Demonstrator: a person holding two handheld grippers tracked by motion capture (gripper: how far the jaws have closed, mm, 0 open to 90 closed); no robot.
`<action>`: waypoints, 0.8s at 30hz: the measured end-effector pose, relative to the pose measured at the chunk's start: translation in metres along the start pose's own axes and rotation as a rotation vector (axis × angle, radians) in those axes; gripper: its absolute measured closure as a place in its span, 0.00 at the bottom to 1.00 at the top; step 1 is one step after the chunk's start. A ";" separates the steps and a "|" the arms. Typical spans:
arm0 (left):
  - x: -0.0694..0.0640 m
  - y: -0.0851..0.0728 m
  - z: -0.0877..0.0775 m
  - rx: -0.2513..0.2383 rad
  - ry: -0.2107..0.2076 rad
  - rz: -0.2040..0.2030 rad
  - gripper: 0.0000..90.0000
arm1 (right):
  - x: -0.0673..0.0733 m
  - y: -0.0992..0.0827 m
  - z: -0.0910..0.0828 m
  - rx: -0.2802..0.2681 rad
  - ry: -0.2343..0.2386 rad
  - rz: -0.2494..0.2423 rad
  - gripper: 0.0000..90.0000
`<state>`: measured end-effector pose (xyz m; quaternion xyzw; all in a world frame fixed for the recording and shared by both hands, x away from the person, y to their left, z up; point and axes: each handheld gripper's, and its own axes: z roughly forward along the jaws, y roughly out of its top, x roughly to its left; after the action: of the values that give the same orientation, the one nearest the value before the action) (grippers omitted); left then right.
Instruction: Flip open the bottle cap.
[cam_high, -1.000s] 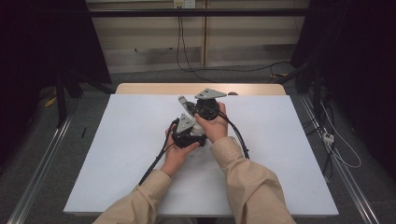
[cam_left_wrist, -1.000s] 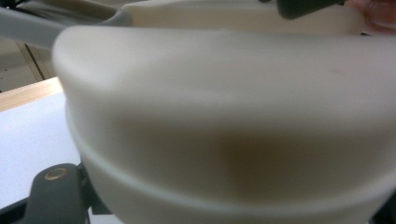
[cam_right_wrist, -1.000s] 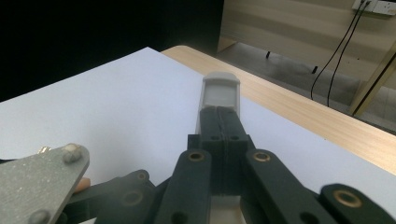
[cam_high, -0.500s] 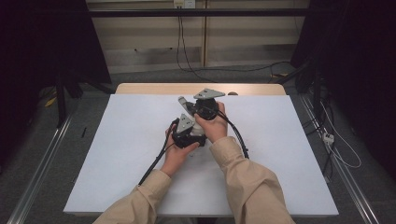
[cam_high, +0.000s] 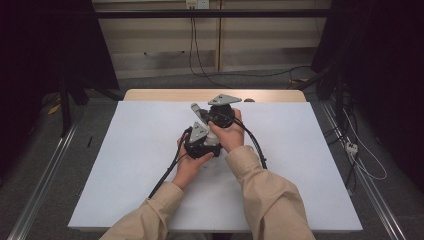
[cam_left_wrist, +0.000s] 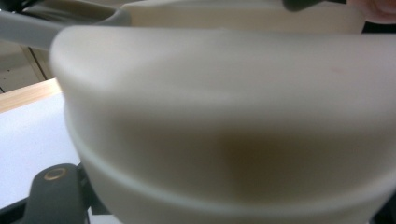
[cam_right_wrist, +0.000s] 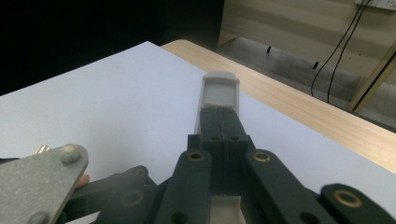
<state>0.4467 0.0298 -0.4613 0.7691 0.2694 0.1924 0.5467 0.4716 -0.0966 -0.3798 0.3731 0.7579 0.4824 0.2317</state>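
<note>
My left tool (cam_high: 199, 134) and right tool (cam_high: 216, 111) held close together over the white tabletop (cam_high: 125, 165), beige sleeves (cam_high: 270, 200) reaching in from below, black cables (cam_high: 167, 172) trailing back toward me

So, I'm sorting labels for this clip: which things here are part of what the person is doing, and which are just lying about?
In use:
right gripper, shut on a small grey piece
left gripper, close beside it
white table sheet

Lying about:
floor cables behind the table
power strip on the floor, right of the table
</note>
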 end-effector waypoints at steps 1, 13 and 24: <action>0.000 0.000 0.000 0.000 -0.002 -0.001 0.20 | -0.001 -0.001 -0.001 -0.003 0.003 -0.006 1.00; 0.000 0.000 0.000 0.001 -0.013 0.009 0.15 | 0.000 -0.003 -0.011 -0.013 0.000 -0.038 0.86; 0.005 0.000 -0.005 0.050 -0.026 -0.008 0.09 | 0.001 -0.004 -0.020 -0.032 -0.002 -0.027 0.64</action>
<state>0.4474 0.0371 -0.4595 0.7839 0.2703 0.1735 0.5314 0.4554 -0.1082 -0.3753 0.3593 0.7549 0.4910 0.2448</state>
